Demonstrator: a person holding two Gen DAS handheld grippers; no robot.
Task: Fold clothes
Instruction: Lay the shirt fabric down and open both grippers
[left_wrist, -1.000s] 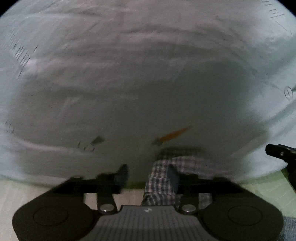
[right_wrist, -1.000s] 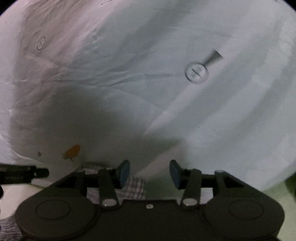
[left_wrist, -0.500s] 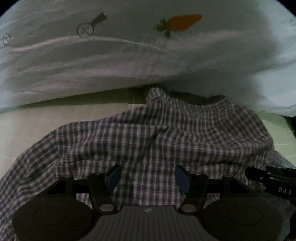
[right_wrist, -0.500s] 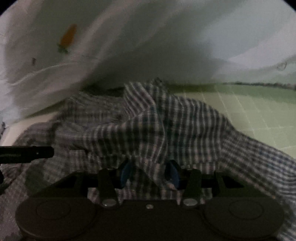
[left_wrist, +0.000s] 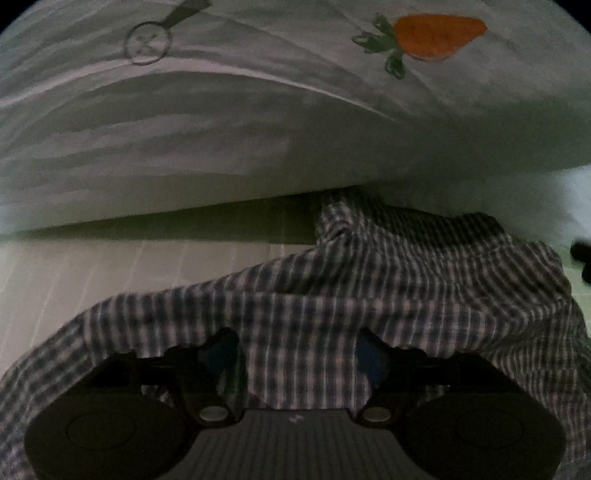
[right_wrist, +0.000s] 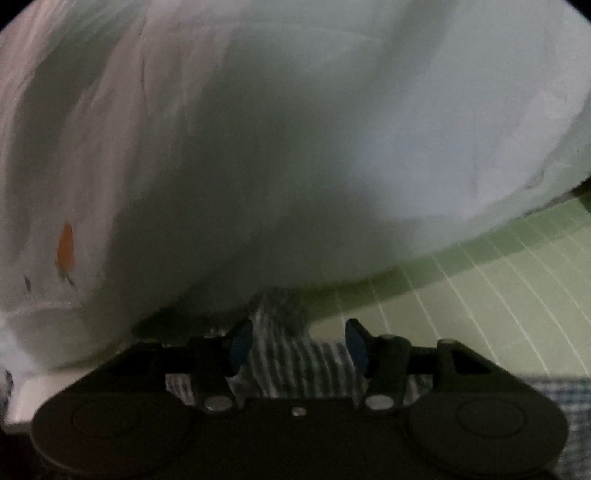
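I read the left claw (left_wrist: 295, 354) at the bottom centre of its view with the jaws standing apart; they have just been opening. The checked shirt (left_wrist: 369, 295) passes between the blue pads (left_wrist: 221, 354), but I see no pad pressing on it. The right claw (right_wrist: 299, 347), at the bottom centre of its own view, is likewise apart and has just been opening, with a raised fold of the same shirt between the jaws and clear of both pads.

The shirt lies crumpled across the lower half of the left view, spreading to both lower corners over a pale lined mat (left_wrist: 110, 266). In the right view the mat shows green at the right edge.

Handling, as I judge it: thin woven cotton, light, limp, not slippery and not fragile. It will sag and bunch wherever unsupported. I would take hold at a seam, hem or collar edge, one claw per corner, and pinch a single layer.

Behind the shirt, filling the upper frame, hangs a wrinkled white sheet (left_wrist: 258, 140) printed with an orange carrot (left_wrist: 436, 35).
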